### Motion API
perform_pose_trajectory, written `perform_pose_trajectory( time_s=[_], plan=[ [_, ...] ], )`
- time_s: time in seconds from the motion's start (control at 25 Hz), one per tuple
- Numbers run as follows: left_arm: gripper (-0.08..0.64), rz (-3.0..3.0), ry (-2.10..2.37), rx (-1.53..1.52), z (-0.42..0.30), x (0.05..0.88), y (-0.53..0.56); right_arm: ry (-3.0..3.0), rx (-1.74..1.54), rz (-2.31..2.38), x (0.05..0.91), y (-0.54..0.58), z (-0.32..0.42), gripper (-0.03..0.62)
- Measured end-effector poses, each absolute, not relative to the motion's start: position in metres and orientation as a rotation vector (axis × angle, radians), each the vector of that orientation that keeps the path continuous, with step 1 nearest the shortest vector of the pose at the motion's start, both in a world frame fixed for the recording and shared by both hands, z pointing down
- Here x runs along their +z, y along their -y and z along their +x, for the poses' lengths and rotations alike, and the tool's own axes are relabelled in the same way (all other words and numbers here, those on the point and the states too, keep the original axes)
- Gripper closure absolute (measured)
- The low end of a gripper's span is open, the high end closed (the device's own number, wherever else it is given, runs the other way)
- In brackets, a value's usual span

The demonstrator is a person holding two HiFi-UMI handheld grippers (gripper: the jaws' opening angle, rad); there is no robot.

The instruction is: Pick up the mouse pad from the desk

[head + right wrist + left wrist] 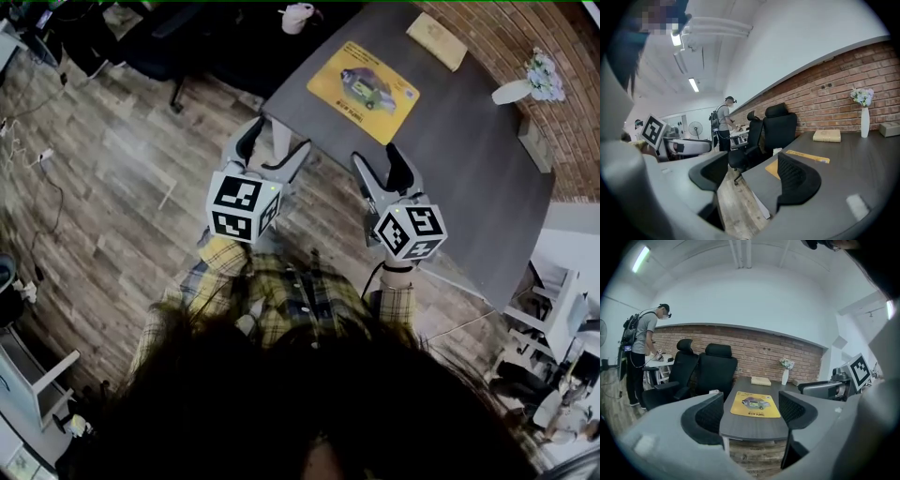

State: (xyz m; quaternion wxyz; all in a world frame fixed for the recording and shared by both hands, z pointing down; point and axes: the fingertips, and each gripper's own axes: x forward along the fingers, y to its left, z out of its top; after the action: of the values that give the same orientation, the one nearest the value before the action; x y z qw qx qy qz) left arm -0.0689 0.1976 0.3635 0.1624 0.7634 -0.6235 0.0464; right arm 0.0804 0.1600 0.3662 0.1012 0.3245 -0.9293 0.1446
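Note:
A yellow mouse pad with a car picture lies flat on the dark grey desk, near its front left corner. It also shows in the left gripper view as the mouse pad, straight ahead between the jaws, and partly in the right gripper view as the mouse pad behind a jaw. My left gripper hangs open over the floor at the desk's corner, short of the pad. Over the desk's near edge, my right gripper is open too. Nothing sits between either pair of jaws.
On the desk stand a tan book and a white vase with flowers at the far side. Black office chairs crowd the desk's left end. A person stands at another table further left. Cables lie on the wood floor.

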Motion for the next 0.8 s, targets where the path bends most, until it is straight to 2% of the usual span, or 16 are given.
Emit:
perform_pose_trajectory(
  time_s=[0.36,0.8],
  plan=[
    [0.169,2.248,1.657,0.146,-0.112,0.380,-0.168,2.687,0.463,1.088,0.377,-0.138,0.043,0.242],
    [0.167,2.212,1.575,0.139,-0.133,0.403,-0.159,2.564,0.552,1.186,0.401,-0.133,0.046,0.239]
  ],
)
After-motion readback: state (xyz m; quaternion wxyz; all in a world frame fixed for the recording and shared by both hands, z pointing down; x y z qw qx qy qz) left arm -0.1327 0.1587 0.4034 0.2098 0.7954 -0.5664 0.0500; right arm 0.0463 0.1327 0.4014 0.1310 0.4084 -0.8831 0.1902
